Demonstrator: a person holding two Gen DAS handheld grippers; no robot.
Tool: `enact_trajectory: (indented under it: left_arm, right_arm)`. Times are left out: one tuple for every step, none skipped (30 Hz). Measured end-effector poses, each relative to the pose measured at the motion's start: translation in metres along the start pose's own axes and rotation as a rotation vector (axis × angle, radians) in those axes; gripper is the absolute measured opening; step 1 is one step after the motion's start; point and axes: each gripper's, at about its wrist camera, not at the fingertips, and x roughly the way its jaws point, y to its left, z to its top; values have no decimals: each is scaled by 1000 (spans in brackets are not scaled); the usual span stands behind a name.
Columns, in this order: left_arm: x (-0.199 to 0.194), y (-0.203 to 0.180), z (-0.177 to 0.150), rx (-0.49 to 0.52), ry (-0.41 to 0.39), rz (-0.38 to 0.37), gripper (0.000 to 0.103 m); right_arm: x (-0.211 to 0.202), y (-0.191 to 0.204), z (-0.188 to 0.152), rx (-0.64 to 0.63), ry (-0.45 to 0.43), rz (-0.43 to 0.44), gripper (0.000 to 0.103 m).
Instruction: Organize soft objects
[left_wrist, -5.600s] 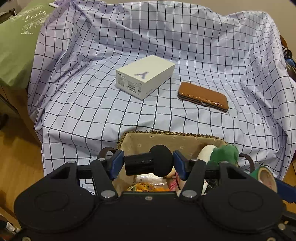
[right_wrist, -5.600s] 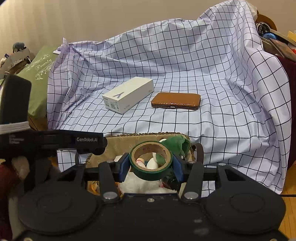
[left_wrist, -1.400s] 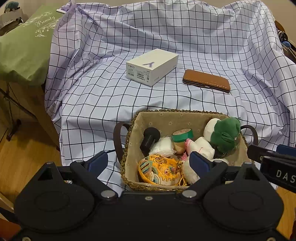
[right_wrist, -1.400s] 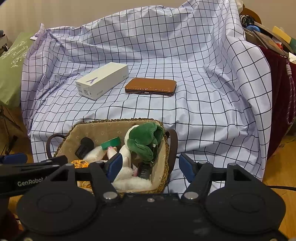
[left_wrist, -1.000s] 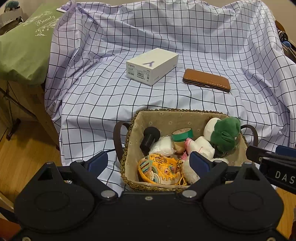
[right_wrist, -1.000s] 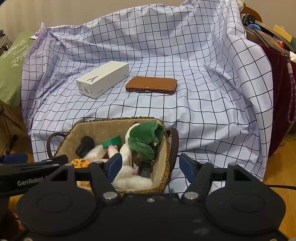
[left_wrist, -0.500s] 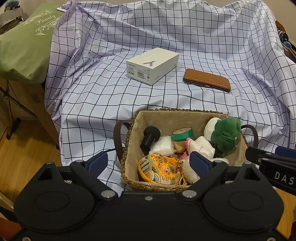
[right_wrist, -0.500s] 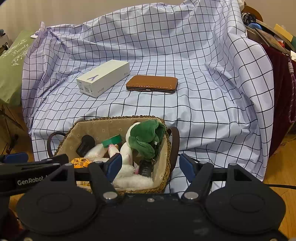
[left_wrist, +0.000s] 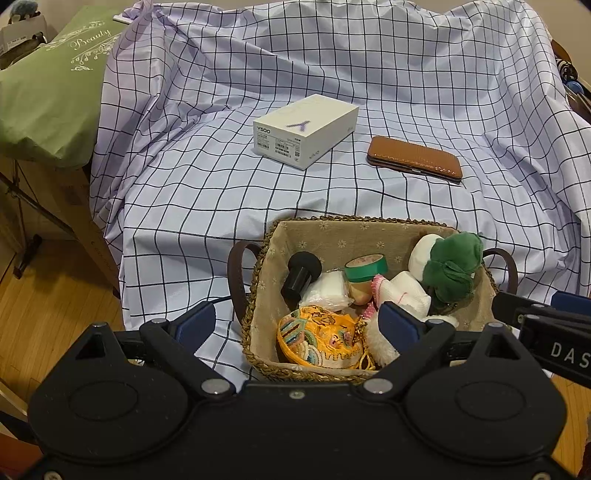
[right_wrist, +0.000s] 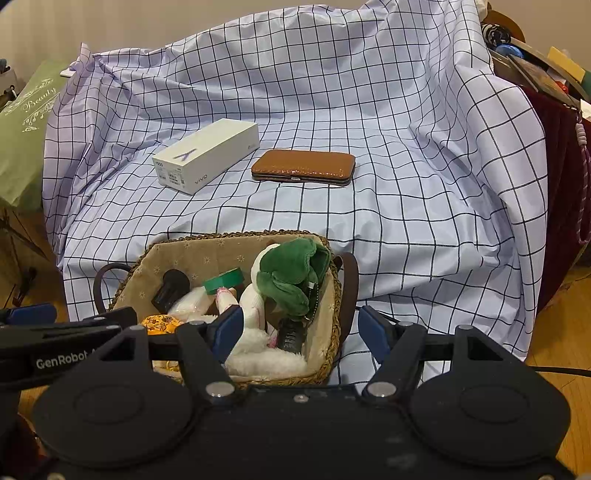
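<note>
A woven basket (left_wrist: 258, 280) (right_wrist: 328, 354) with brown handles stands in front of the checked cloth. In it lie a green plush toy (left_wrist: 450, 266) (right_wrist: 291, 273), white soft pieces (left_wrist: 406, 291), an orange embroidered pouch (left_wrist: 321, 339), a black foam-tipped microphone (left_wrist: 301, 273) (right_wrist: 171, 286) and a green tape roll (left_wrist: 365, 266) (right_wrist: 223, 280). My left gripper (left_wrist: 295, 325) is open and empty, just above the basket's near side. My right gripper (right_wrist: 301, 330) is open and empty over the basket's right end.
A white phone box (left_wrist: 304, 131) (right_wrist: 207, 158) and a brown leather case (left_wrist: 413, 162) (right_wrist: 304, 166) lie on the checked cloth (left_wrist: 221, 192) behind the basket. A green bag (left_wrist: 48, 88) stands at left. Dark red cloth (right_wrist: 565, 184) hangs at right. Wooden floor lies below.
5.6 s ago the left gripper held the black microphone and the right held the green tape roll; both now lie in the basket and both grippers are open. Almost nothing moved in the last second.
</note>
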Motion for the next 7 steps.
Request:
enact_trajectory:
  left_arm:
    - [0, 0, 0, 1, 0, 1, 92]
    - [0, 1, 0, 2, 0, 0, 92]
    - [1, 1, 0, 2, 1, 1, 92]
    - [1, 1, 0, 2, 1, 2, 92]
    - [1, 1, 1, 2, 1, 2, 92]
    - [1, 1, 1, 1, 1, 1, 92]
    - [1, 1, 1, 1, 1, 1, 92]
  right_arm:
    - [0, 0, 0, 0, 0, 0, 68]
    - [0, 0, 0, 1, 1, 1, 68]
    - [1, 0, -1, 1, 1, 1, 68]
    - [1, 0, -1, 1, 2, 2, 68]
    - [1, 0, -1, 1, 3, 2, 68]
    - [1, 0, -1, 2, 3, 2, 68]
    - [1, 0, -1, 2, 3, 2, 69]
